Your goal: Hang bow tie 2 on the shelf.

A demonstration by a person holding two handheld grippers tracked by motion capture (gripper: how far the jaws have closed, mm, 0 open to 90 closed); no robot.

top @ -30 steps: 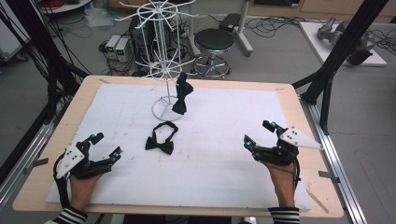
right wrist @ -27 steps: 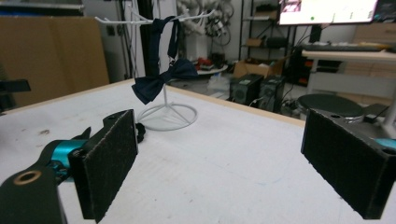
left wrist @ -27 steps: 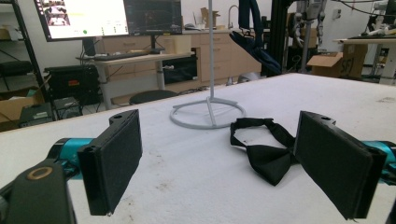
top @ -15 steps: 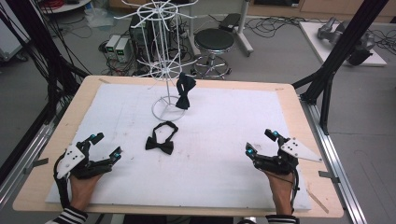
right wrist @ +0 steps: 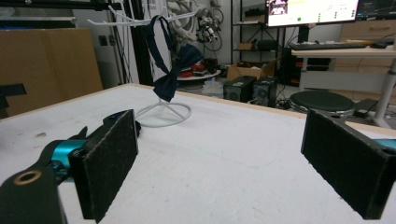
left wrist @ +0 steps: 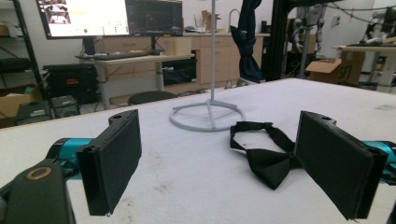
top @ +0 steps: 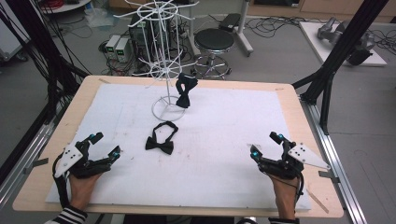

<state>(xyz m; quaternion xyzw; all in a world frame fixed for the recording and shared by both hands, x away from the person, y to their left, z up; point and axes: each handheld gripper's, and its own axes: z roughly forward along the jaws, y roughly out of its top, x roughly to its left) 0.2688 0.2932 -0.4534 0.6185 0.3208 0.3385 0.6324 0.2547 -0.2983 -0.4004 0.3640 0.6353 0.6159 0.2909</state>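
A black bow tie (top: 161, 139) lies flat on the white mat, its strap looped toward the rack; it also shows in the left gripper view (left wrist: 266, 158). A dark blue bow tie (top: 184, 91) hangs from an arm of the white wire rack (top: 166, 56), seen too in the right gripper view (right wrist: 170, 60). My left gripper (top: 105, 144) rests low at the front left, jaws open and empty, aimed toward the black bow tie. At the front right my right gripper (top: 266, 144) is open with nothing between its pads (right wrist: 109, 163).
The white mat (top: 219, 140) covers a wooden table (top: 289, 100). The rack's ring base (top: 166, 109) stands at the back centre. Behind the table are a round stool (top: 214, 42), computer boxes and cables on the floor. Black frame legs (top: 336, 60) stand at the table's right.
My right gripper has come down and back a little toward the table's front edge. The left gripper and both bow ties have stayed put.
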